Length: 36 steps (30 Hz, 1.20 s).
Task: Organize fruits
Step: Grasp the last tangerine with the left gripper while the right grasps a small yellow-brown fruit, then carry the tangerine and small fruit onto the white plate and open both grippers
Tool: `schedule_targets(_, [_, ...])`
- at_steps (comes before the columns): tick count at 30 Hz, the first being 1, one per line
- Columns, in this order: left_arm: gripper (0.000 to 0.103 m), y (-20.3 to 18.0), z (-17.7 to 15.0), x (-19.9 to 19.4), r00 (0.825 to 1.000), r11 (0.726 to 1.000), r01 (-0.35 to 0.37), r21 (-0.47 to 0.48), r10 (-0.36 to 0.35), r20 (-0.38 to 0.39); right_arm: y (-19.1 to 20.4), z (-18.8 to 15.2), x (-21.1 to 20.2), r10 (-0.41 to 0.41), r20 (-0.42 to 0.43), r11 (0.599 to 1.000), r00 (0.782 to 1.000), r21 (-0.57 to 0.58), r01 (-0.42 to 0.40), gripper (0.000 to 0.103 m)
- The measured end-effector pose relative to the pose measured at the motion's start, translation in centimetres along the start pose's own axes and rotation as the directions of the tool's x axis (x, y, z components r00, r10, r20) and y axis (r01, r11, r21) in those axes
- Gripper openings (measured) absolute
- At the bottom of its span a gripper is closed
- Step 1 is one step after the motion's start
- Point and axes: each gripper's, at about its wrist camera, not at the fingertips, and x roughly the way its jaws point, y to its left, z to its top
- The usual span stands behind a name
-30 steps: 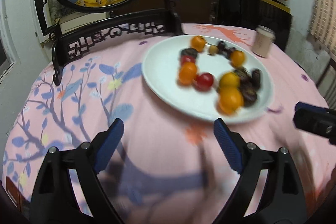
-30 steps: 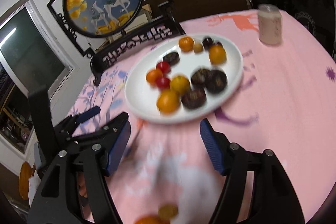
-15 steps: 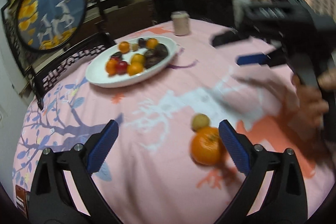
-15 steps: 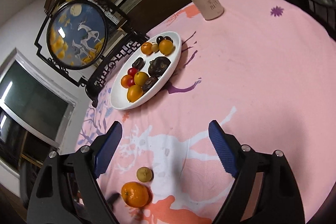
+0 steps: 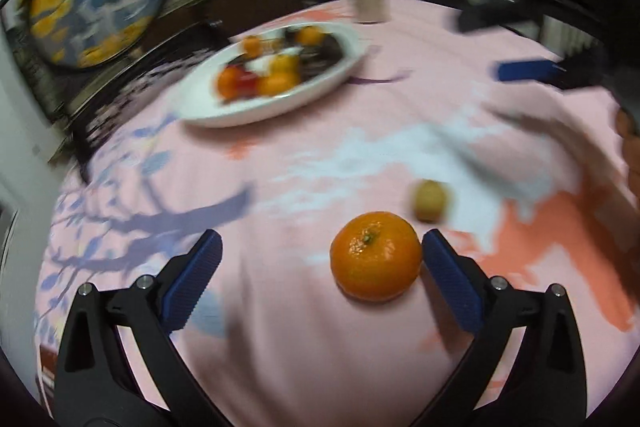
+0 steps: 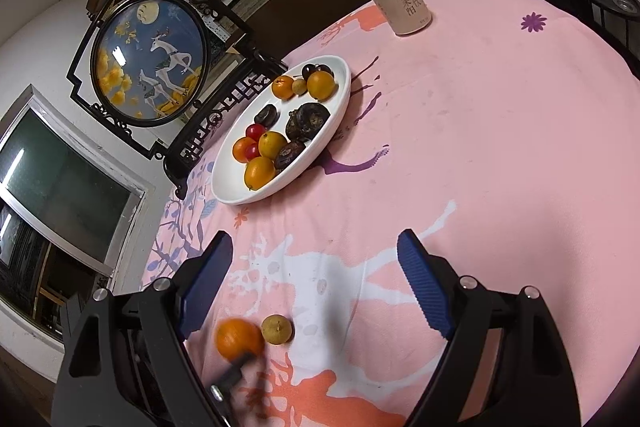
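A loose mandarin (image 5: 375, 255) lies on the pink tablecloth between my left gripper's (image 5: 322, 275) open fingers, close to the right pad (image 5: 450, 281). A small yellow-brown fruit (image 5: 429, 200) lies just beyond it. Both also show in the right wrist view: the mandarin (image 6: 239, 339) and the small fruit (image 6: 277, 329). My right gripper (image 6: 316, 285) is open and empty above the cloth; it also shows in the left wrist view (image 5: 528, 71). A white oval plate (image 6: 340, 95) holds several oranges, red and dark fruits.
A drink can (image 6: 400, 7) stands at the back of the table. A round deer picture in a dark carved stand (image 6: 150, 55) rises behind the plate at the table's back left. A window (image 6: 60, 183) is on the left.
My left gripper has moved in around the loose mandarin, which now sits between its fingers. The right gripper has held its place above the cloth, still open.
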Motion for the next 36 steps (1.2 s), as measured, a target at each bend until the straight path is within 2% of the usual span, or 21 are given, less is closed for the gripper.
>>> schedule_targets(4, [0.101,3.4,0.0,1.0,0.997,0.993,-0.079,-0.084,0.076,-0.031,0.5,-0.2,0.0,-0.001,-0.001,1.0,1.0,-0.029,0.001,0.085])
schedule_targets(8, [0.101,5.0,0.3,1.0,0.997,0.986,-0.079,-0.148,0.076,-0.026,1.4,-0.5,0.3,-0.009,-0.006,0.997,1.0,-0.075,0.008,0.085])
schedule_targets(12, [0.101,4.8,0.3,1.3,0.997,0.99,-0.073,-0.12,0.069,-0.035,3.1,-2.0,1.0,-0.029,-0.033,0.982,0.999,-0.187,0.023,0.085])
schedule_targets(17, [0.096,3.7,0.1,1.3,0.997,0.993,-0.07,-0.092,0.067,-0.035,5.5,-5.2,1.8,-0.088,-0.067,0.923,0.994,-0.381,0.056,0.084])
schedule_targets(20, [0.088,3.8,0.1,1.1,0.998,0.993,-0.055,-0.104,0.053,-0.023,5.7,-5.8,2.1,-0.108,-0.071,0.908,0.992,-0.414,0.069,0.073])
schedule_targets(24, [0.076,3.1,0.1,1.1,0.999,0.996,-0.03,-0.078,0.029,-0.024,6.2,-6.5,2.6,-0.135,-0.066,0.884,0.989,-0.46,0.09,0.064])
schedule_targets(26, [0.065,2.6,0.1,1.1,1.0,0.998,-0.021,-0.063,0.02,-0.021,6.8,-7.2,3.1,-0.16,-0.068,0.861,0.985,-0.497,0.106,0.062])
schedule_targets(27, [0.062,2.5,0.0,1.0,1.0,0.998,-0.016,-0.057,0.015,-0.02,7.0,-7.6,3.5,-0.176,-0.07,0.849,0.982,-0.515,0.115,0.061])
schedule_targets(29, [0.048,2.1,0.0,1.1,1.0,0.999,0.008,-0.048,-0.009,-0.026,7.5,-8.3,4.4,-0.202,-0.084,0.826,0.976,-0.551,0.123,0.055])
schedule_targets(31, [0.047,1.8,0.0,1.3,0.999,0.999,0.01,-0.036,-0.011,-0.033,7.9,-9.1,5.4,-0.234,-0.102,0.799,0.967,-0.587,0.131,0.046])
schedule_targets(32, [0.047,1.7,0.0,1.3,0.999,0.999,0.008,-0.033,-0.009,-0.033,8.1,-9.2,5.6,-0.242,-0.097,0.79,0.965,-0.597,0.138,0.045])
schedule_targets(33, [0.047,1.7,0.0,1.3,0.999,0.999,0.009,-0.035,-0.01,-0.034,8.1,-9.2,5.6,-0.234,-0.096,0.791,0.967,-0.597,0.133,0.042])
schedule_targets(35, [0.047,1.8,0.0,1.3,0.999,0.999,0.015,-0.04,-0.016,-0.034,7.8,-9.0,5.5,-0.234,-0.096,0.8,0.968,-0.585,0.135,0.03])
schedule_targets(36, [0.047,1.9,0.0,1.3,0.999,0.999,0.015,-0.04,-0.016,-0.034,7.7,-8.9,5.5,-0.229,-0.097,0.806,0.969,-0.577,0.133,0.029])
